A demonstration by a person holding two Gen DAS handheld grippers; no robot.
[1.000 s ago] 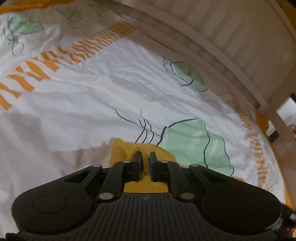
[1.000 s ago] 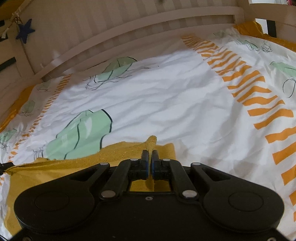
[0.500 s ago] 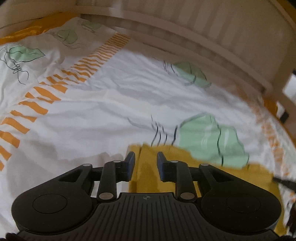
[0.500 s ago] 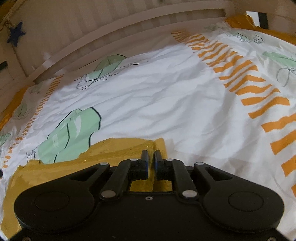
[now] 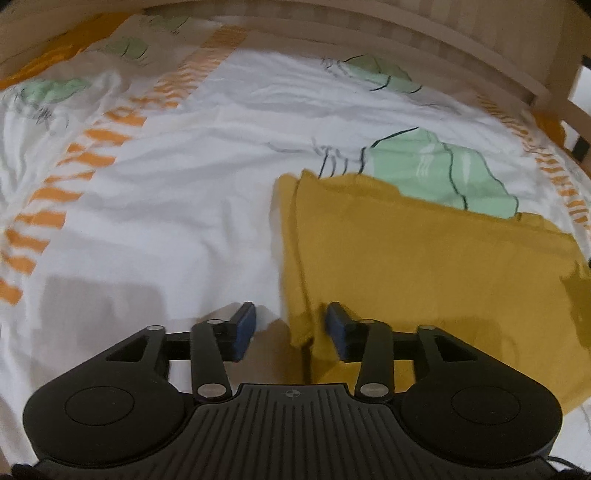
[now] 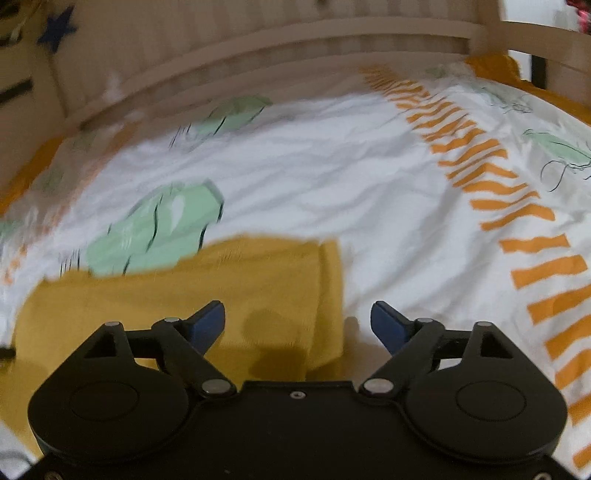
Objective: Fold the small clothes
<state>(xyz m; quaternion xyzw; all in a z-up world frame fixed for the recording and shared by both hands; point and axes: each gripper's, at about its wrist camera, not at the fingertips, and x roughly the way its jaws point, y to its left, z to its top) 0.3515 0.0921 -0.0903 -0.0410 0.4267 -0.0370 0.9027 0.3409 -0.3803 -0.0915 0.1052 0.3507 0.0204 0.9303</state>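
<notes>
A mustard-yellow garment (image 5: 424, 258) lies flat on the printed sheet, folded with a doubled hem along its left edge. My left gripper (image 5: 291, 325) hovers over that left edge; its jaws are opening, and the hem lies loose below the gap with neither blue pad pressing it. In the right wrist view the same garment (image 6: 207, 288) shows its right edge. My right gripper (image 6: 297, 323) stands over that edge with jaws opening wide, the cloth below them and no pad touching it.
The white sheet (image 5: 192, 192) with green leaf prints and orange stripes covers the bed. A wooden slatted rail (image 5: 424, 40) curves along the far side, also as the rail (image 6: 277, 40) in the right wrist view. A dark blue star (image 6: 57, 27) hangs upper left.
Both grippers, earlier shut on pinched yellow cloth, have opened and let it go. The garment now lies flat, and both grippers have shifted back over its side edges.
</notes>
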